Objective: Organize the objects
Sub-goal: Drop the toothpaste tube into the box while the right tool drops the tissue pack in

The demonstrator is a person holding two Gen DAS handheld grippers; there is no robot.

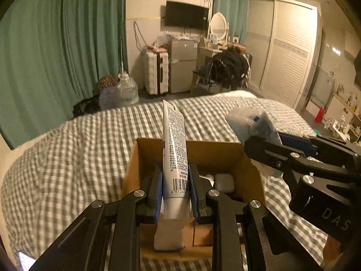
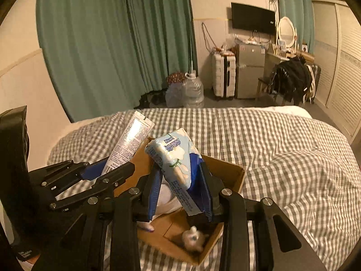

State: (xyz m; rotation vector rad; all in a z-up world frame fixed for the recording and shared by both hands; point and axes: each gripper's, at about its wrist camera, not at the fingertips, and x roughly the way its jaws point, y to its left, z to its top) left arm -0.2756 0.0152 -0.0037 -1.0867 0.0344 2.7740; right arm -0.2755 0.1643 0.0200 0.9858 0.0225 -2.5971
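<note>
My left gripper [image 1: 175, 192] is shut on a white tube [image 1: 174, 149] with a barcode, held upright over an open cardboard box [image 1: 230, 155] on the bed. The tube's cap end [image 1: 169, 237] points down into the box. My right gripper [image 2: 180, 194] is shut on a blue and white tissue pack [image 2: 176, 155], held above the same box [image 2: 227, 169]. The right gripper also shows in the left wrist view [image 1: 268, 144], at the box's right rim. The left gripper shows in the right wrist view [image 2: 108, 169], to the left with the tube [image 2: 129, 144].
The box holds a white case [image 1: 223, 181] and a small plush toy [image 2: 194, 240]. It rests on a grey checked bedspread [image 2: 282, 158]. Beyond the bed are green curtains [image 1: 56, 45], water jugs [image 1: 121, 92], a suitcase [image 1: 155, 72] and a small fridge [image 1: 182, 65].
</note>
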